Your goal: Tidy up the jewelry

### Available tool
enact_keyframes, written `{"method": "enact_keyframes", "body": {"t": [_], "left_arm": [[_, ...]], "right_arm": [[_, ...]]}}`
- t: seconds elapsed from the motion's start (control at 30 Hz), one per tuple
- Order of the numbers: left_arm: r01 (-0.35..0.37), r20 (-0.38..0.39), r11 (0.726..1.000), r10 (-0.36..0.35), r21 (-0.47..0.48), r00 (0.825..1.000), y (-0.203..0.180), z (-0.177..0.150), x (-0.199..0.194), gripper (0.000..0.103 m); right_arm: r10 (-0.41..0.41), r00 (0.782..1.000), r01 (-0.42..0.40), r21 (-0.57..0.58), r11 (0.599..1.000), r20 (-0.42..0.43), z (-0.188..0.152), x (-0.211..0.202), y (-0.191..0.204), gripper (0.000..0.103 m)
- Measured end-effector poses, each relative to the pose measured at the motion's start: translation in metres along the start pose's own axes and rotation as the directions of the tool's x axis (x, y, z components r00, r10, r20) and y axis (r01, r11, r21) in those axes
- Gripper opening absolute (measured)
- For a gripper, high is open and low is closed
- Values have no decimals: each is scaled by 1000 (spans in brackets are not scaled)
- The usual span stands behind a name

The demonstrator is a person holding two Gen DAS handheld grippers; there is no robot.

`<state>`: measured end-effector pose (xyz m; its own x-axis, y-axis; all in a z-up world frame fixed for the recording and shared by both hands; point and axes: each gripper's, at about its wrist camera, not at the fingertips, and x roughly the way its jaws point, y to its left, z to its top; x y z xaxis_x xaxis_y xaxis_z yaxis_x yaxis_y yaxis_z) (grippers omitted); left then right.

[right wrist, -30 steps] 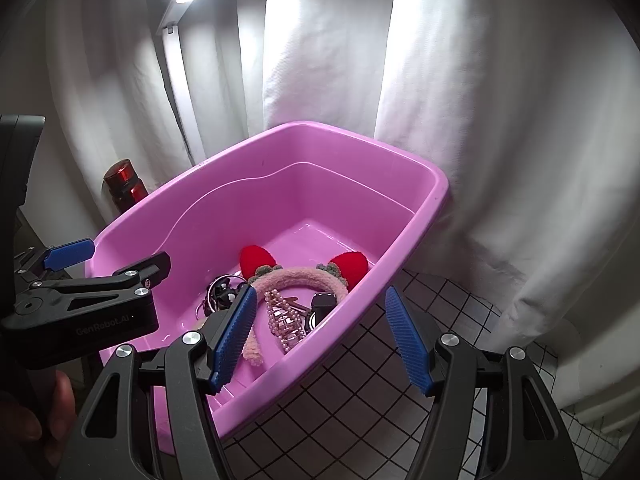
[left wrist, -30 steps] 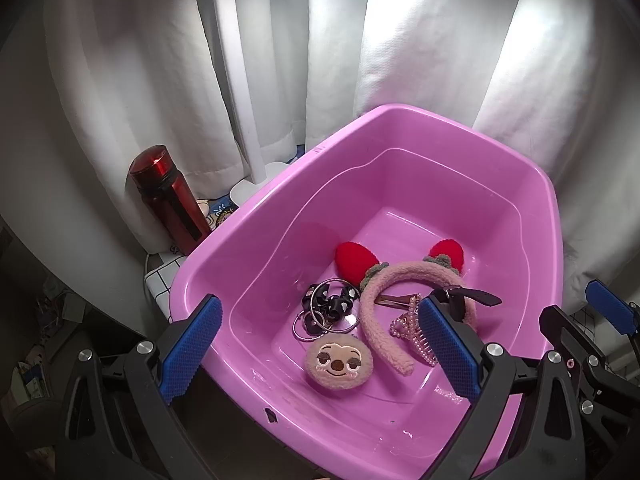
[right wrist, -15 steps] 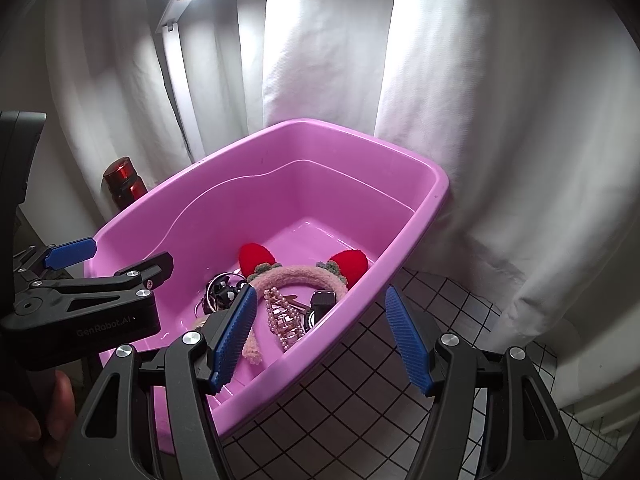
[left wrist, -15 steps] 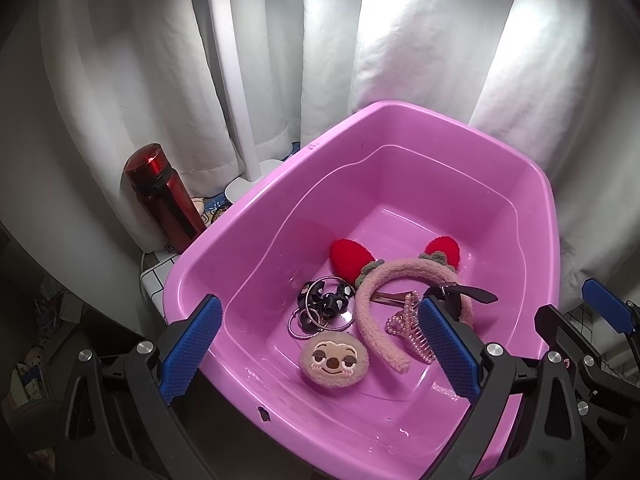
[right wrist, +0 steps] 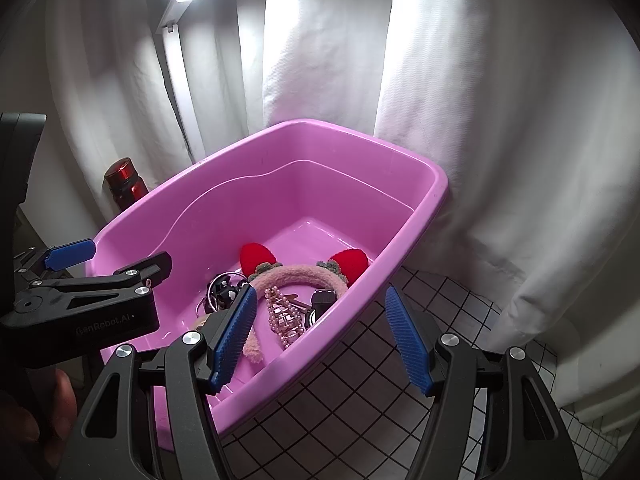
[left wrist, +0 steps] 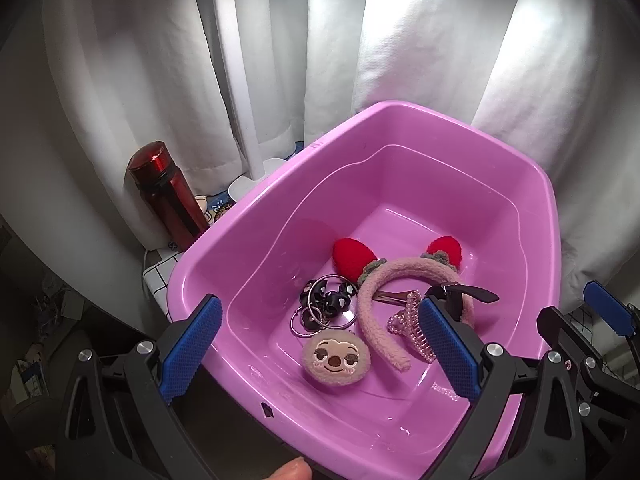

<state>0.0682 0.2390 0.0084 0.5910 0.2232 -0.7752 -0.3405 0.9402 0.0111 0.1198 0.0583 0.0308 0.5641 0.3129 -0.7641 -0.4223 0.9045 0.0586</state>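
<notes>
Pink tub [left wrist: 224, 248] held one headband [left wrist: 404, 280]; only my left view showed one plush face [left wrist: 335, 360] at six o'clock. Both my grippers [left wrist: 316, 350] [right wrist: 320, 336] gaped wide, empty.

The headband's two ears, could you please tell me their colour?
Red, on a fuzzy pink headband; clearest in the left wrist view.

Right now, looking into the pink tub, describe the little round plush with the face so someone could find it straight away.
Start at the pink tub on the tiled surface. In its pile, find the fuzzy pink headband with red ears; just nearer than the metal rings lies the round plush. It alone has an embroidered sleepy, smiling face.
</notes>
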Motion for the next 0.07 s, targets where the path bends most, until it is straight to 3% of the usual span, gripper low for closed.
{"method": "enact_keyframes", "body": {"t": [0.07], "left_arm": [[1, 1, 1000, -1, -3, 1000, 1, 0, -1, 97]], "right_arm": [[0, 1000, 0, 0, 1000, 0, 0, 0, 0, 64]]}}
